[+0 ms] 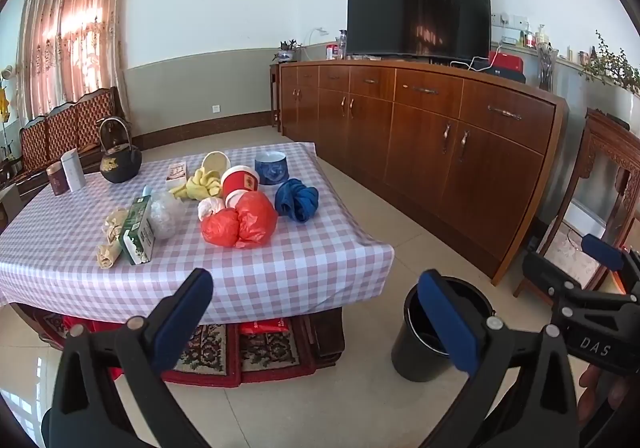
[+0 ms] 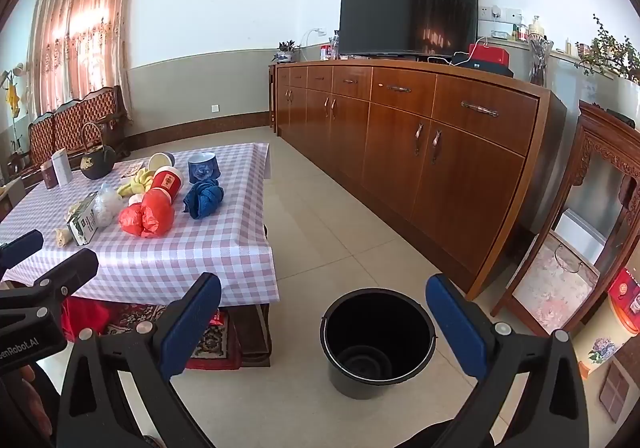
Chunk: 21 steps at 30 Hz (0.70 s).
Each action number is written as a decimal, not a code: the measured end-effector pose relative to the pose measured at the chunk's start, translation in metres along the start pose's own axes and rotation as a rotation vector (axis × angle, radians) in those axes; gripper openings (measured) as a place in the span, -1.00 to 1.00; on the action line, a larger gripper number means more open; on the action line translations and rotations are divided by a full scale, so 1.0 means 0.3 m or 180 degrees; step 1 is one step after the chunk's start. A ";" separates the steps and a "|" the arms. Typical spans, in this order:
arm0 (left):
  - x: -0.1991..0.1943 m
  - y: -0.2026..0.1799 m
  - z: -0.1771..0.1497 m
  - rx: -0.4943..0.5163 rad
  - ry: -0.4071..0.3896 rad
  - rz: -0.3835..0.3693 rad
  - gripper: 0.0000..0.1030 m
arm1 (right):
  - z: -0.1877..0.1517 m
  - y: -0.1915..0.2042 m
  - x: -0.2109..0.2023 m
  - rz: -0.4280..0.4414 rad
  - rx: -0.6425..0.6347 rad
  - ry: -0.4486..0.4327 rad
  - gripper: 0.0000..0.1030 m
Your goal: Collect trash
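A low table under a checked cloth carries the litter: a crumpled red plastic bag, a green-and-white carton, a clear crumpled bag, brownish wrappers, a red paper cup, yellow cloth and a blue cloth. An empty black bucket stands on the floor right of the table. My left gripper hangs open before the table's near edge. My right gripper is open above the bucket, holding nothing.
A black kettle, two tins and a blue-white bowl stand at the table's back. A long wooden sideboard with a television runs along the right. A carved wooden stand is at far right. Rugs lie under the table.
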<state>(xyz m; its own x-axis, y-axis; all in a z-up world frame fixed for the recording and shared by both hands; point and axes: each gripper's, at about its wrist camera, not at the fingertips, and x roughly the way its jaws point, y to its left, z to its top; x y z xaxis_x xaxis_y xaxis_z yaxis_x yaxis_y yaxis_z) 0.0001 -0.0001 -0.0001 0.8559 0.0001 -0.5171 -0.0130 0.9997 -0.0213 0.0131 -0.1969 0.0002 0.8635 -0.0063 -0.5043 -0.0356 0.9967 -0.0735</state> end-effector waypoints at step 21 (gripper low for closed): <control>-0.013 -0.014 0.002 0.0011 -0.0046 -0.0066 1.00 | -0.003 0.000 -0.005 -0.0022 0.0023 -0.0032 1.00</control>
<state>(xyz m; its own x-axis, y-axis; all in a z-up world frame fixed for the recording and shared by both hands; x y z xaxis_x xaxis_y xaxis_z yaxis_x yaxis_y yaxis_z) -0.0028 -0.0043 0.0025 0.8634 -0.0202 -0.5042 0.0065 0.9996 -0.0288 0.0113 -0.1970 0.0001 0.8687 -0.0125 -0.4953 -0.0260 0.9972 -0.0707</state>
